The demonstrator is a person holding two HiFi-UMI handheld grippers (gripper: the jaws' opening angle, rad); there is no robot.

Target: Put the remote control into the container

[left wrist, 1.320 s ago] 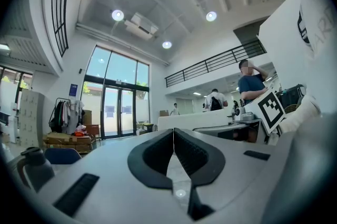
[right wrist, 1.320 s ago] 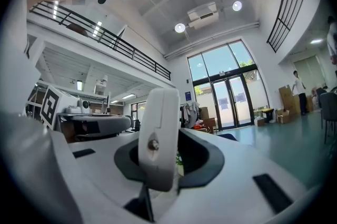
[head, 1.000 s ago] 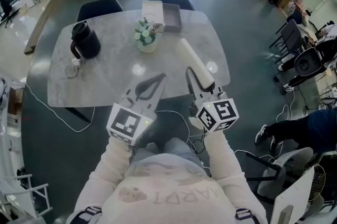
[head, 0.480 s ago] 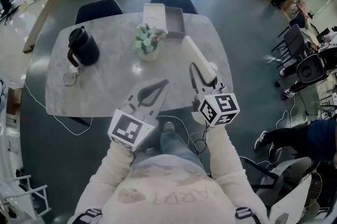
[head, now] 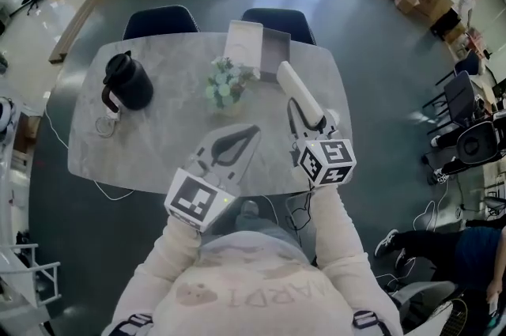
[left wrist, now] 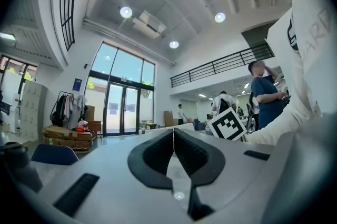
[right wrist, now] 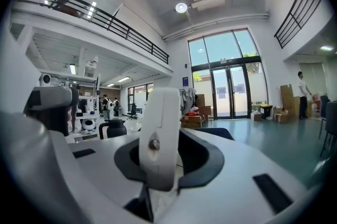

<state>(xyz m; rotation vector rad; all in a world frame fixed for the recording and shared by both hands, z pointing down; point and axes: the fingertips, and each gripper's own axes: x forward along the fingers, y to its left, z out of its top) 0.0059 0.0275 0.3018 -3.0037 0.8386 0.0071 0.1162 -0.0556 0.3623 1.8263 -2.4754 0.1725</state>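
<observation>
The white remote control is long and slim, and my right gripper is shut on its near end. It is held above the table, with its far end pointing at the container, an open grey box at the table's far edge. In the right gripper view the remote control stands end-on between the dark pads. My left gripper hovers over the table's near side with its jaws shut and nothing in them. In the left gripper view the left gripper's pads meet.
A white lid lies next to the box. A pot of flowers stands mid-table and a black jug at the left, with a small glass near it. Two dark chairs stand behind the marble table.
Both grippers have moved forward over the table. The remote's far end is now closer to the grey box. The jaws hold as before.
</observation>
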